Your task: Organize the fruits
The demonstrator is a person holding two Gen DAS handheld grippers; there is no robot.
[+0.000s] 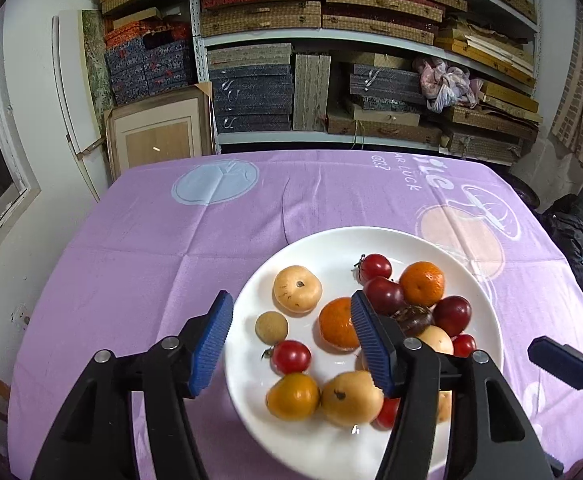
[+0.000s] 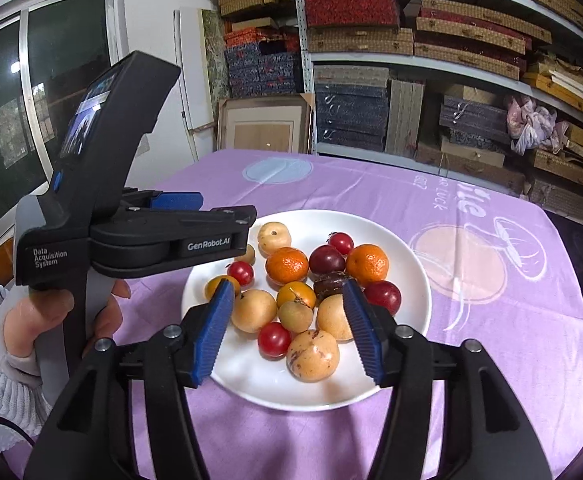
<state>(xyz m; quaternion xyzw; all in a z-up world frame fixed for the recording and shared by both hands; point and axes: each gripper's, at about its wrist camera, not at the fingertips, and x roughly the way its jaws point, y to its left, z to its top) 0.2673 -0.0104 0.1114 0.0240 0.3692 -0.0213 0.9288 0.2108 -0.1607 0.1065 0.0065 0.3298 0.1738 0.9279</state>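
White plate (image 2: 407,364) amid bare purple tablecloth (image 2: 491,360)

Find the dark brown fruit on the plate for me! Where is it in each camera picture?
Left wrist view: the dark brown fruit sits right of centre on the white plate, partly hidden behind the near blue pad.
Right wrist view: it lies near the plate's middle, just above the right blue pad.
Shared landmark: in both views it lies among two dark red plums and an orange mandarin.
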